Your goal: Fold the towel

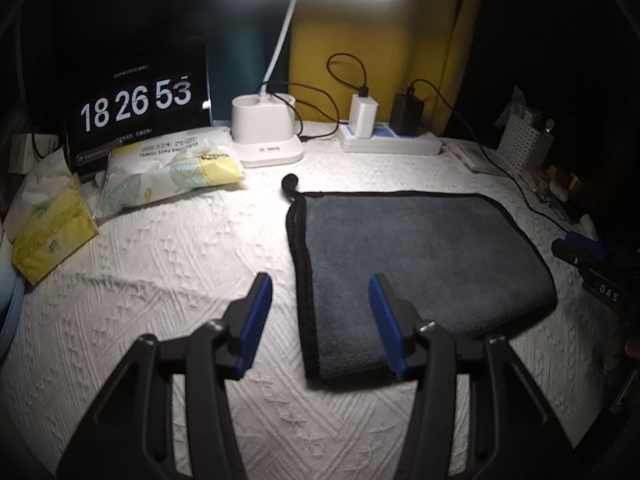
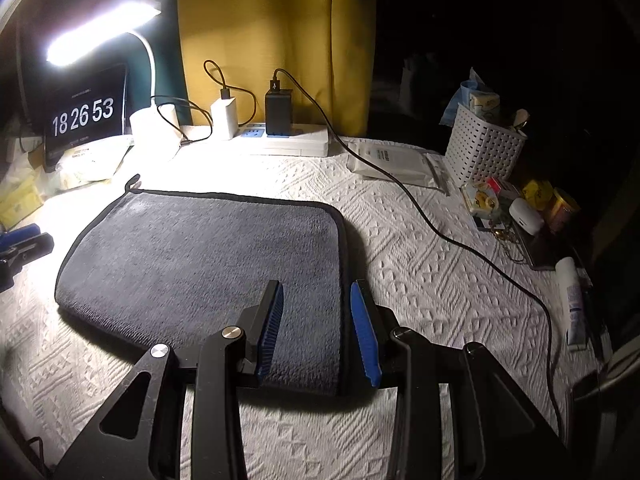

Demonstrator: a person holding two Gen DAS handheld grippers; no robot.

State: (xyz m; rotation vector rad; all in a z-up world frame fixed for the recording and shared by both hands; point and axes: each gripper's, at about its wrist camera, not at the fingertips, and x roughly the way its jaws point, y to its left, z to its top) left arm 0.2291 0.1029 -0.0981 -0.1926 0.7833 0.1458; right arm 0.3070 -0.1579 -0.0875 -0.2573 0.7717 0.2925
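Two layers show at the grey microfibre towel's (image 1: 420,264) black-piped edges; already folded once, it lies flat on the white textured tablecloth (image 1: 160,280), long axis left to right. Its ends sit under the left gripper (image 1: 320,320) and right gripper (image 2: 316,328), both spread wide, holding nothing. Judged equally near.

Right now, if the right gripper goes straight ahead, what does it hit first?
Probably the grey towel: the open right gripper straddles its right black-trimmed edge. Its height above the towel is unclear.
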